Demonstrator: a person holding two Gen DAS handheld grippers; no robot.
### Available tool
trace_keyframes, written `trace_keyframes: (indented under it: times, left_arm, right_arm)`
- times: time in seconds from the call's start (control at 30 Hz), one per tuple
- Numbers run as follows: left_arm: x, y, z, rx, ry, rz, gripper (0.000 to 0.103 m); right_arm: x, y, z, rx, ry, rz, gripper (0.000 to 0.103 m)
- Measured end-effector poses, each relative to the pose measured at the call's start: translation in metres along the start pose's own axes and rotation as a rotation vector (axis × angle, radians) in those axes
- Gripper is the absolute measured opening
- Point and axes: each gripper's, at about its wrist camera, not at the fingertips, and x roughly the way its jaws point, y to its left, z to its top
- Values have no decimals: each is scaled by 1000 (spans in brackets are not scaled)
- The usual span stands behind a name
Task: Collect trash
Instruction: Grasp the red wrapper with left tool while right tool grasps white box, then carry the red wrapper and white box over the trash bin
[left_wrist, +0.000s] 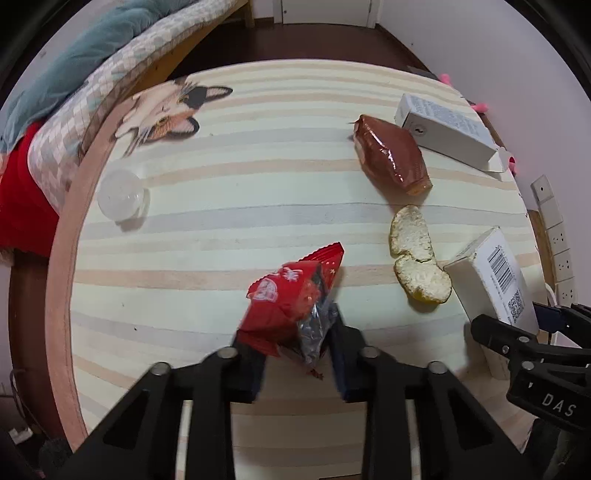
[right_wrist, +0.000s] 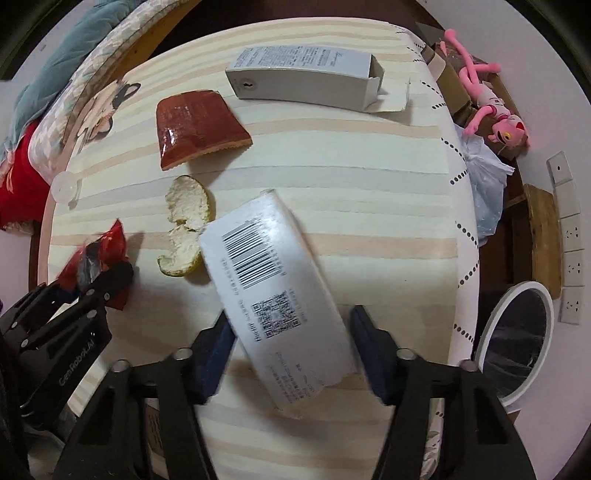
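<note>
Your left gripper (left_wrist: 295, 354) pinches the red wrapper (left_wrist: 291, 295) and could drop it; your right gripper (right_wrist: 291, 354) stands wide around the white box (right_wrist: 273, 291) near the table's (right_wrist: 369, 206) right edge.

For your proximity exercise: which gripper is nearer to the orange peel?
Right. The right gripper straddles the white box touching the orange peel; the left gripper is at the red wrapper, farther off.
</note>
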Motion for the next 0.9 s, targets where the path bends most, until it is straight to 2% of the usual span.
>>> trace_keyframes:
  times: [0.23, 0.4, 0.53, 0.6, 0.63, 0.9]
  left_arm:
    - [-17, 5, -21, -7, -14, 41, 15]
    - [-16, 14, -35, -15, -1, 59, 13]
    - [-13, 22, -39, -30, 3, 70, 10]
    - [-18, 26, -41, -34, -8, 71, 9]
    - [-22, 27, -42, -32, -17, 71, 9]
    - [-76, 32, -52, -13, -111, 70, 8]
  right_arm:
    - [-2, 20, -14, -15, -15, -21, 60]
    - [6, 37, -32, 1, 30, 27, 60]
    - [7, 47, -36, -24, 1, -19, 62]
    - [5, 48, -40, -25, -14, -22, 54]
    - [2, 47, -42, -22, -21, -17, 54]
    - [-41, 50, -63, -13, -121, -2, 53]
